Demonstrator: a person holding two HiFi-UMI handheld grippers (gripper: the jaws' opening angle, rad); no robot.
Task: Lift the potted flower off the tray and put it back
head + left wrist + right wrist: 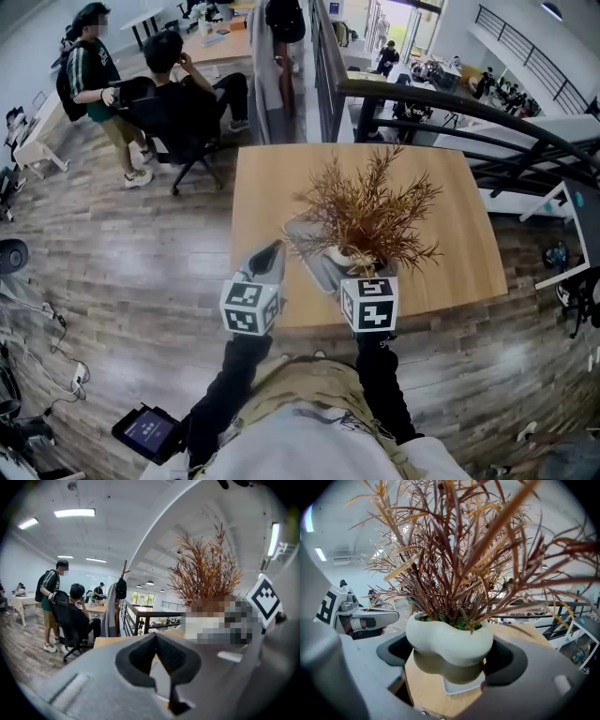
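So the right gripper (pixel 451 660) has its two jaws clamped on the potted flower (pixel 449 639), one dark pad pressed against each side of the pale, lumpy pot. The pot hangs over the small white tray (pixel 462 685), which sits on the wooden table (pixel 272 178) right underneath. From the right gripper view the pot looks raised clear of the tray, though its base hides most of the tray, so I can't swear to the gap. The plant is all dry reddish-brown spiky fronds fanning up and out, with a bit of green at the rim. The left gripper (pixel 156 639) is just beside it on the left, jaws pressed together with nothing in them, tips meeting in a point. Past the far end of the table there's a dark railing (pixel 450 103), and further back a person in an office chair (pixel 183 80) and another person standing (pixel 94 70).
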